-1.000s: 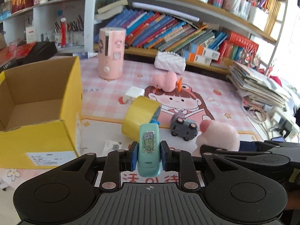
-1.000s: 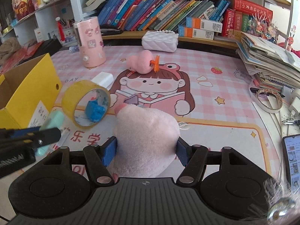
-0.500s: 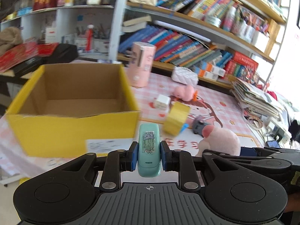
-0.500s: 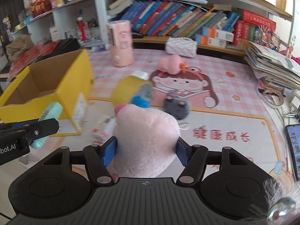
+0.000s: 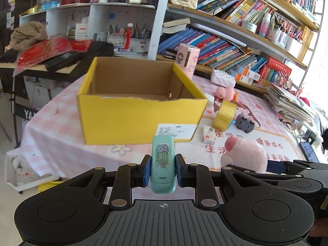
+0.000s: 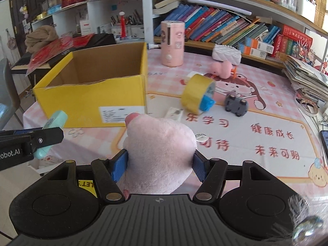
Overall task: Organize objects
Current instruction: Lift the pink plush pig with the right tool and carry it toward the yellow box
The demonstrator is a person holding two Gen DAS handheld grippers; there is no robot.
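Left wrist view: the left hand-held gripper (image 5: pixel 163 173) clamps a teal stapler (image 5: pixel 163 164) before an open yellow box (image 5: pixel 141 116) on the counter (image 5: pixel 61 135). Right hand-held gripper (image 6: pixel 160 164) squeezes a pink plush toy (image 6: pixel 161 153); tape roll (image 6: pixel 197 96) and toy car (image 6: pixel 235 103) lie beyond.

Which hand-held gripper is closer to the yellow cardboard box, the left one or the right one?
Left. The left hand-held gripper, clamping a mint-green stapler, faces the yellow cardboard box squarely. The right hand-held gripper, gripping a pink plush toy, sits off the box's right corner.
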